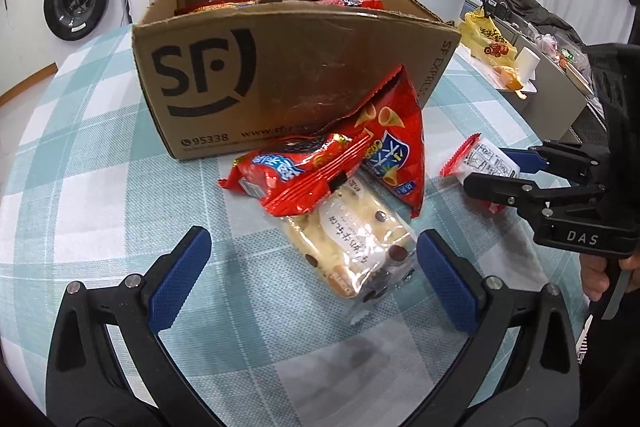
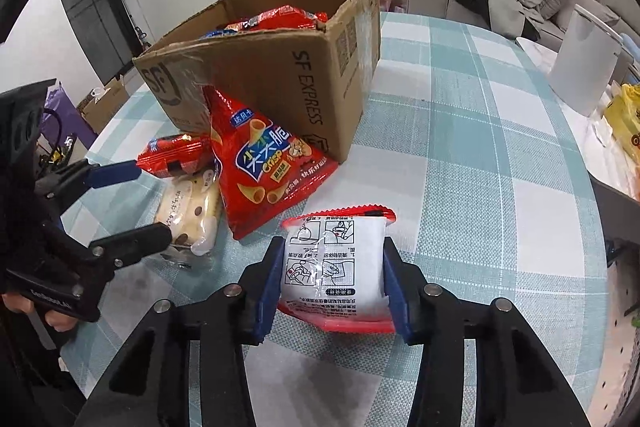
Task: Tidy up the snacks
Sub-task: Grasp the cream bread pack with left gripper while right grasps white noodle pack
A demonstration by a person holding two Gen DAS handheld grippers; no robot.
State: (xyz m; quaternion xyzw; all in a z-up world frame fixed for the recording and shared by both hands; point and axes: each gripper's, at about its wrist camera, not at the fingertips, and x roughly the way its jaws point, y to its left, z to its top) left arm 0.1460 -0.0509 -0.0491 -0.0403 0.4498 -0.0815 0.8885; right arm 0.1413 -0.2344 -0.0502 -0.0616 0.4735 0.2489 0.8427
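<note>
The right gripper (image 2: 331,275) squeezes a white snack packet (image 2: 335,267) on the bench (image 2: 480,187), while the left gripper (image 1: 308,283) sits wide open by the bread pack (image 1: 352,239).

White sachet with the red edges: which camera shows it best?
The right wrist view: the white sachet fills the centre, clamped in the right gripper, printed instructions facing the camera. The left wrist view shows it small, side-on at the right edge.
</note>
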